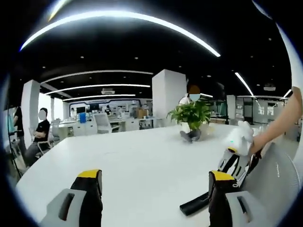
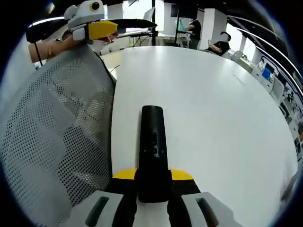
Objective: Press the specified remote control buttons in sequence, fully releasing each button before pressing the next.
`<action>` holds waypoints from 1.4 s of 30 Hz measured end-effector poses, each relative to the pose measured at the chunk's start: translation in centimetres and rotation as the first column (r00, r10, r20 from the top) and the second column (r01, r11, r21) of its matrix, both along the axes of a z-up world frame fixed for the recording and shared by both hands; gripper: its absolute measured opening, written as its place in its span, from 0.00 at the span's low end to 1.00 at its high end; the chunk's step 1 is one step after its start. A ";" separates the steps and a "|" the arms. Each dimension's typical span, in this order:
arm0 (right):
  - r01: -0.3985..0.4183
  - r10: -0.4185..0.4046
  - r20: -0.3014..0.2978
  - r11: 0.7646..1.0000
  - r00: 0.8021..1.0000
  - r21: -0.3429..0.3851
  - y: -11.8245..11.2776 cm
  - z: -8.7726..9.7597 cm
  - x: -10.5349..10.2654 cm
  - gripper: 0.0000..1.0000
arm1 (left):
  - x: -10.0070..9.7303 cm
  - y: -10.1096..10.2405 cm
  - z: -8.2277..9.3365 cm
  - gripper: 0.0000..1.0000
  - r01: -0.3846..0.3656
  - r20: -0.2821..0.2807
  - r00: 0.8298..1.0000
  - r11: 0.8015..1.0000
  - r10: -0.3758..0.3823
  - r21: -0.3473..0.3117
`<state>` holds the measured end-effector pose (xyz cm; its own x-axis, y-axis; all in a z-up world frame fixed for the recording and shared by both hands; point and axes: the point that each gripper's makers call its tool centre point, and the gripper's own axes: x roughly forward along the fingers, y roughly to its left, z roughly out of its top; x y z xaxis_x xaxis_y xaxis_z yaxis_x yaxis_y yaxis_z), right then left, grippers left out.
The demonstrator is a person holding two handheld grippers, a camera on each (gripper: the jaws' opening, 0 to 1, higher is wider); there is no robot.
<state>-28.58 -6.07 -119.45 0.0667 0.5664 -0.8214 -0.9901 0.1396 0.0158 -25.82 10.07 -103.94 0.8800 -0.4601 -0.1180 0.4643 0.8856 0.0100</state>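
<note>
A black remote control (image 2: 152, 137) with a few small round buttons lies lengthwise just over the white table (image 2: 213, 104), pointing away from me. My right gripper (image 2: 152, 178) is shut on its near end, yellow tips on either side. In the left gripper view the same remote (image 1: 195, 204) pokes out low at the right, with the right gripper (image 1: 233, 163) behind it in a person's hand. My left gripper (image 1: 154, 178) is open, its jaws wide apart with nothing between them, above the table (image 1: 142, 156). It also appears, hand-held, as the left gripper (image 2: 97, 27) in the right gripper view.
A grey mesh chair back (image 2: 52, 137) stands close against the table edge beside the remote; the same chair (image 1: 279, 175) shows in the left gripper view. A potted plant (image 1: 191, 116) sits far across the table. A person (image 1: 39, 137) sits at the left; desks and chairs lie beyond.
</note>
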 end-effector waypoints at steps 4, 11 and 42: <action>0.003 -0.004 -0.033 1.000 0.999 -0.017 0.1 0.0 0.3 0.21 | 0.0 0.2 0.4 0.98 -0.008 0.020 1.000 1.000 0.008 -0.019; 0.015 -0.016 -0.016 0.998 1.000 -0.056 -0.4 -0.1 2.0 0.21 | 0.1 0.1 0.0 0.97 -0.004 -0.006 1.000 1.000 0.004 -0.024; 0.030 -0.031 -0.002 0.989 1.000 -0.143 -1.6 -0.2 7.8 0.21 | -0.1 0.1 -1.0 0.94 0.003 -0.057 0.998 1.000 -0.003 -0.014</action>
<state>-20.74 -7.69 -119.62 0.0789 0.4407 -0.8942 -0.9852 0.1711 -0.0026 -25.89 10.14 -104.91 0.8707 -0.4646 -0.1614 0.4664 0.8841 -0.0289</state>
